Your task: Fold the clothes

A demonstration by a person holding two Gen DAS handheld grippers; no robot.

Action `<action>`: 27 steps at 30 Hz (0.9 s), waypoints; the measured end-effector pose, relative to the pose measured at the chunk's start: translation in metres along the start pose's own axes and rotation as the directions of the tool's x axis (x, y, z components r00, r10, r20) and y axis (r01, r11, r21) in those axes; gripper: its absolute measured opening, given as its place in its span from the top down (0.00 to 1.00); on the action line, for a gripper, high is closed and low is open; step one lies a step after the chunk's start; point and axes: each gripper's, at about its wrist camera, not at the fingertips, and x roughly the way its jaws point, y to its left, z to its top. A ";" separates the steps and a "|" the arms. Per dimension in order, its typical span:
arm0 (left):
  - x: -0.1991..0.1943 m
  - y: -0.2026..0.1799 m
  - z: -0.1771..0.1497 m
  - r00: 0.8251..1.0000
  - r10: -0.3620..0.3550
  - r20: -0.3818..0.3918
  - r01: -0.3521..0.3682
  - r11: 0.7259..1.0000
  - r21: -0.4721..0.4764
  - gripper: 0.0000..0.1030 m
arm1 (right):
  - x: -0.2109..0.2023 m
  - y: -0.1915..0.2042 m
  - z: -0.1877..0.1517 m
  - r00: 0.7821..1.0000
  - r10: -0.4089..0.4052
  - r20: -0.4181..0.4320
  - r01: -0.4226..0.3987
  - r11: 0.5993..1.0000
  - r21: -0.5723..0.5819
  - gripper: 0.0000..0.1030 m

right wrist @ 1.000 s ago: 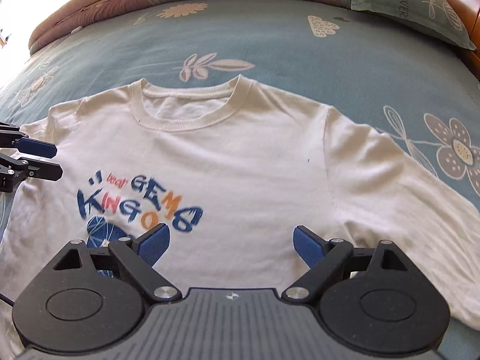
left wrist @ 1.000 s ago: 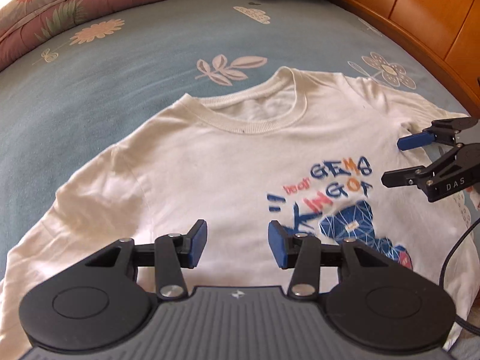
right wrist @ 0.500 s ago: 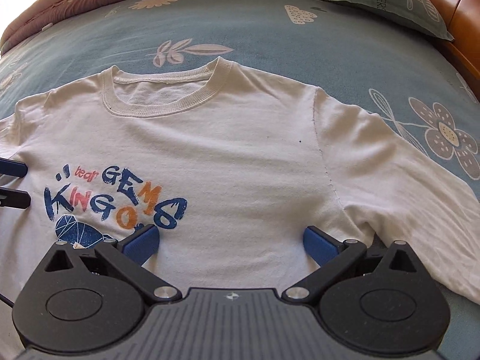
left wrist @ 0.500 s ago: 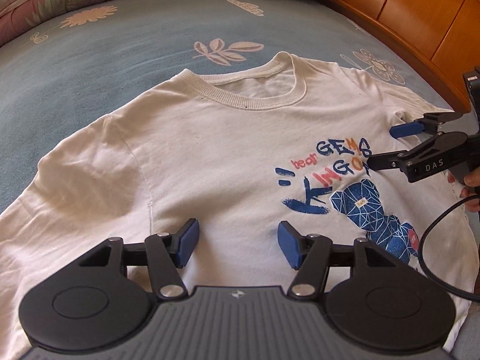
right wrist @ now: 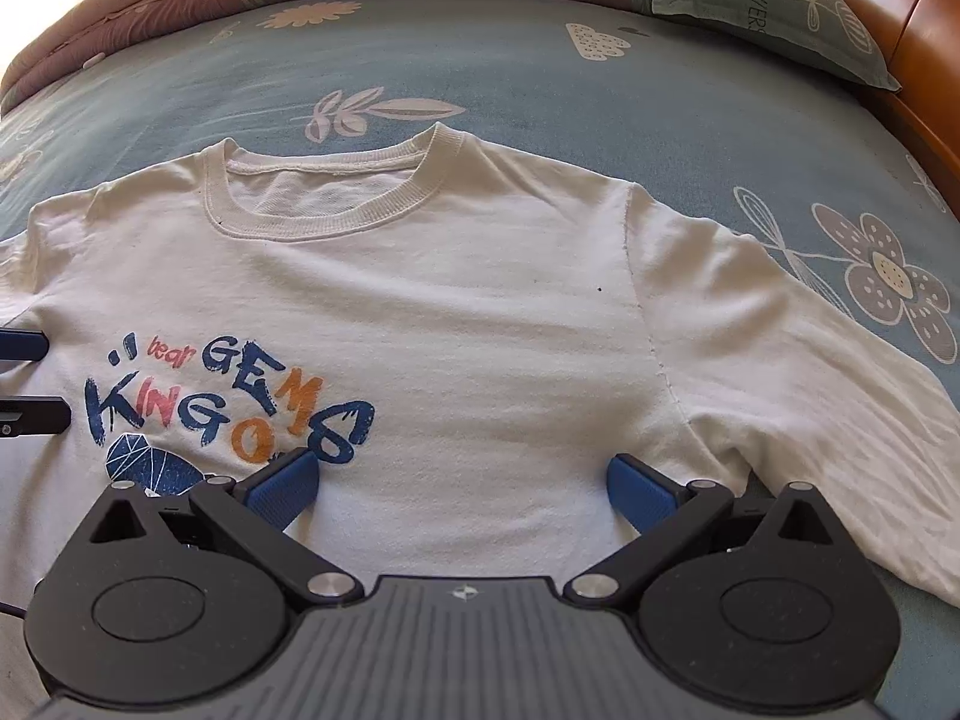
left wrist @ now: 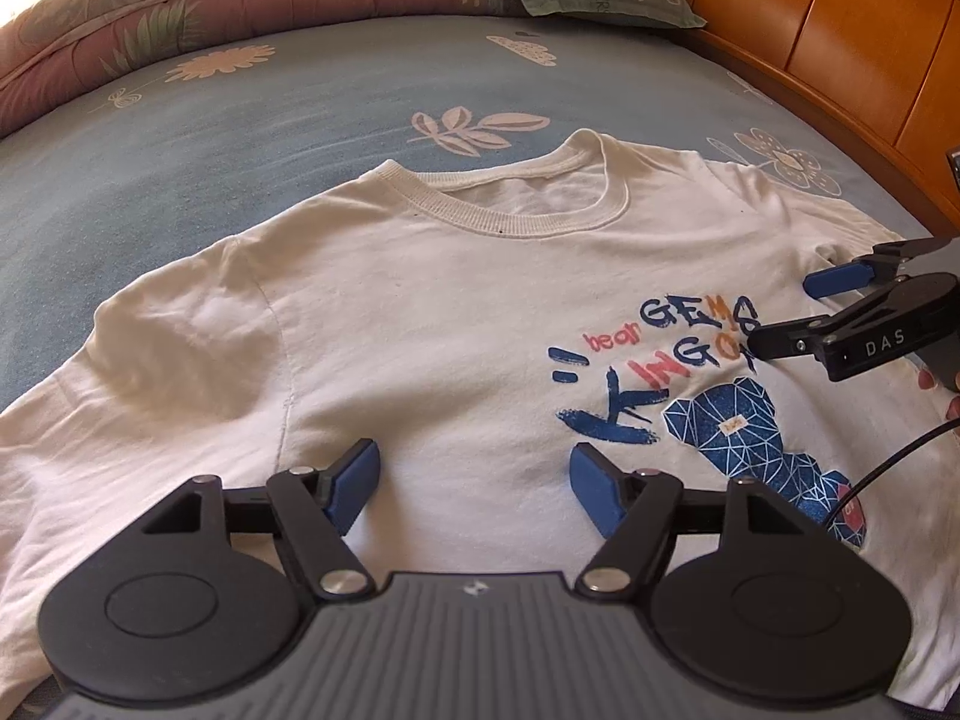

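Note:
A white T-shirt [left wrist: 450,330] [right wrist: 480,300] with a blue "bear GEMS KING" print [left wrist: 678,354] [right wrist: 228,396] lies flat, face up, on the bed, collar [left wrist: 510,222] away from me. My left gripper [left wrist: 477,483] hovers low over the shirt's chest near its left sleeve seam. Its jaws are opening, with only flat cloth under them and nothing gripped. My right gripper [right wrist: 465,483] stands wide open over the chest between the print and the right sleeve [right wrist: 810,372]. Each gripper shows at the other view's edge: the right gripper [left wrist: 798,312] and the left gripper [right wrist: 27,381].
The bed has a blue floral sheet [left wrist: 240,138]. A folded pink quilt [left wrist: 180,12] and a green pillow [right wrist: 768,6] lie at its far end. A wooden headboard [left wrist: 840,30] runs along the right. A black cable [left wrist: 888,462] trails over the shirt's hem.
The left gripper's jaws have spread wider and it has sunk closer to the shirt. The right gripper's jaws have also opened further, and the shirt looms larger in its view.

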 end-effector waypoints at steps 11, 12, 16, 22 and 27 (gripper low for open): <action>-0.002 -0.007 -0.010 0.998 0.036 0.057 -0.038 0.999 0.027 0.29 | -0.004 0.000 -0.009 0.998 0.002 0.065 -0.002 1.000 -0.008 0.00; -0.002 -0.008 -0.011 0.997 0.040 0.066 -0.042 0.999 0.027 0.29 | -0.004 0.000 -0.011 0.997 0.002 0.072 -0.001 1.000 -0.007 0.00; -0.009 -0.013 -0.015 0.991 0.076 0.111 -0.080 0.996 0.035 0.30 | -0.013 0.000 -0.013 0.994 0.031 0.101 -0.032 0.999 0.012 0.00; -0.058 -0.046 -0.048 0.962 0.138 0.235 -0.160 0.984 0.080 0.30 | -0.069 0.015 -0.050 0.964 0.113 0.241 -0.122 0.992 0.025 0.00; -0.092 -0.069 -0.086 0.979 0.088 0.182 -0.085 0.996 -0.024 0.28 | -0.108 0.035 -0.104 0.970 0.134 0.200 -0.146 0.988 0.045 0.00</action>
